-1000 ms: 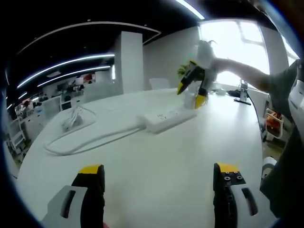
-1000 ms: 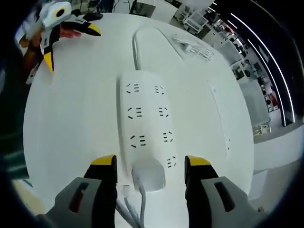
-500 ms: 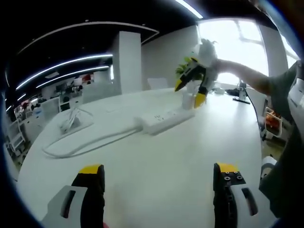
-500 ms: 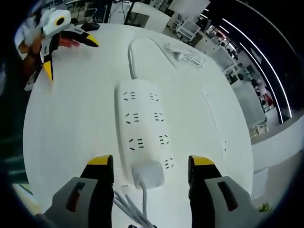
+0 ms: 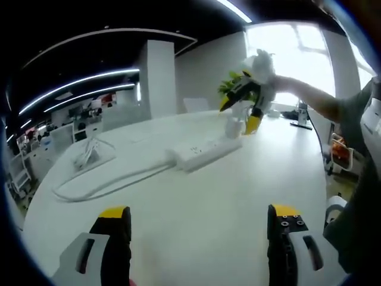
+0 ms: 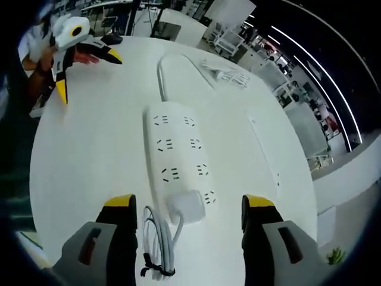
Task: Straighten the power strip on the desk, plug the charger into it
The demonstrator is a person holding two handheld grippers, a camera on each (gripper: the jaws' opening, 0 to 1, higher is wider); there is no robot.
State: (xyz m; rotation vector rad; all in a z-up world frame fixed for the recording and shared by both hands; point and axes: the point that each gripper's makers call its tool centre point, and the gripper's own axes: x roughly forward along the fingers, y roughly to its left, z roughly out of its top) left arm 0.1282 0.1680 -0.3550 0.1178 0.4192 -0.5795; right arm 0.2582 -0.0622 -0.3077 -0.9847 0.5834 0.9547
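A white power strip (image 6: 175, 154) lies lengthwise on the white desk (image 6: 89, 149), ahead of my right gripper (image 6: 189, 204), which is open and holds nothing. A white charger (image 6: 186, 207) sits on the strip's near end, its coiled cable (image 6: 158, 244) lying between my jaws. In the left gripper view the strip (image 5: 205, 152) lies far across the desk, with the right gripper (image 5: 247, 104) hovering above its right end. My left gripper (image 5: 199, 223) hangs open over bare desk, and it also appears at the upper left of the right gripper view as the left gripper (image 6: 74, 42).
The strip's thick cord (image 5: 101, 185) loops left across the desk (image 5: 196, 202). A bundle of white wire (image 6: 229, 70) lies beyond the strip. A potted plant (image 5: 232, 89) stands behind the strip. A person's arm (image 5: 315, 98) reaches in from the right.
The right gripper has drawn back and up from the strip, so the charger's coiled cable now lies in view between its jaws. The left gripper has stayed put.
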